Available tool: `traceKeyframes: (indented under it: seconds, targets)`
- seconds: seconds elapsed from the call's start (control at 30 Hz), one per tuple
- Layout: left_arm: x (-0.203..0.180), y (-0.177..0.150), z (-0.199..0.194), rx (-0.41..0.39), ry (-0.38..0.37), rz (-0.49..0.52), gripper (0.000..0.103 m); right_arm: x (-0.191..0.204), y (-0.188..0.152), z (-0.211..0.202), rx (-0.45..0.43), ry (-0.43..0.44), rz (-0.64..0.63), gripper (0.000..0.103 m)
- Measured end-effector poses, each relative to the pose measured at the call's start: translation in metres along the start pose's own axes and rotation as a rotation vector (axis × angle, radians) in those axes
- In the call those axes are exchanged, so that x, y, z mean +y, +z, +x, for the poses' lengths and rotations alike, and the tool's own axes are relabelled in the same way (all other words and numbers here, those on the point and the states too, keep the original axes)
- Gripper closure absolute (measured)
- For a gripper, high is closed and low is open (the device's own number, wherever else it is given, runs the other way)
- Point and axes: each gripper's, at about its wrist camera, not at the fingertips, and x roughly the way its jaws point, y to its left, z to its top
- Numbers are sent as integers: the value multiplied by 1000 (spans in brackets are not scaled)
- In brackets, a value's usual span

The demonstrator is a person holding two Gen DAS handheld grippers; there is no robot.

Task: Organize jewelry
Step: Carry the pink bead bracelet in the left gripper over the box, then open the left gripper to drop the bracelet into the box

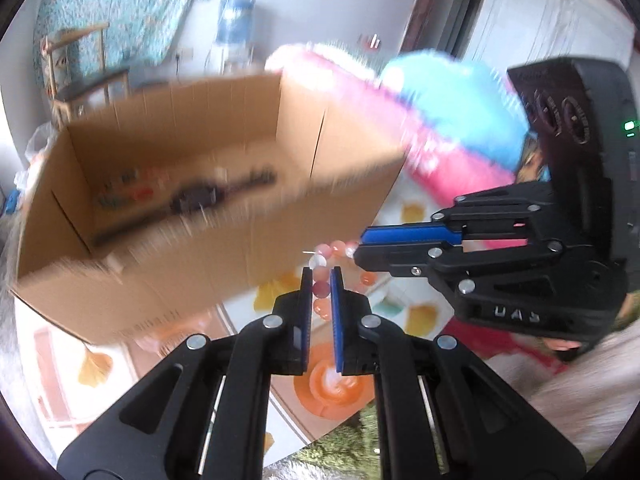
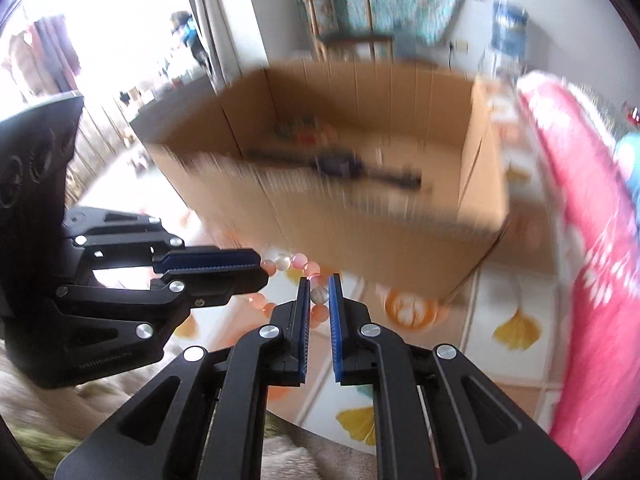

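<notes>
A bracelet of pink, orange and white beads (image 1: 338, 247) hangs in the air between both grippers. My left gripper (image 1: 321, 274) is shut on one side of it, with a pink bead between its blue pads. My right gripper (image 1: 357, 249) comes in from the right and is shut on the other side. In the right wrist view the right gripper (image 2: 319, 280) pinches a grey-white bead of the bracelet (image 2: 298, 260), and the left gripper (image 2: 265, 268) holds it from the left. Just behind stands an open cardboard box (image 1: 240, 240), blurred, with a dark strap-like object (image 2: 340, 168) and small colourful items on its floor.
The table wears a cover printed with yellow leaves and orange cups (image 1: 420, 316). A pink and blue fluffy bundle (image 1: 452, 92) lies right of the box. A wooden chair (image 1: 76, 68) and a water bottle (image 1: 236, 12) stand by the far wall. A pale sleeve (image 1: 580, 380) is at lower right.
</notes>
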Motion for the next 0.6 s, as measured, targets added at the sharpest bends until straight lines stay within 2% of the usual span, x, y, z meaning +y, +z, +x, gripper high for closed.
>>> traceKeyframes:
  seconds: [0.17, 0.27, 0.33, 0.43, 0.5, 0.53, 0.6]
  targets:
    - [2, 40, -40, -146, 4, 28, 95, 0, 37, -46, -155, 65, -21, 94]
    - [14, 63, -28, -153, 1, 25, 95, -8, 60, -43, -177, 56, -60, 94]
    - [24, 74, -9, -120, -9, 10, 95, -23, 76, -26, -128, 70, -65, 94]
    - [45, 89, 33, 4, -62, -49, 95, -39, 95, 11, -2, 77, -67, 94]
    - [60, 90, 59, 99, -103, -106, 95, -52, 104, 37, 123, 84, -73, 94]
    - [66, 90, 71, 140, -114, -133, 95, -55, 108, 45, 152, 82, -80, 94]
    - [75, 89, 94, 222, -146, -169, 95, -58, 113, 68, 266, 69, -121, 94]
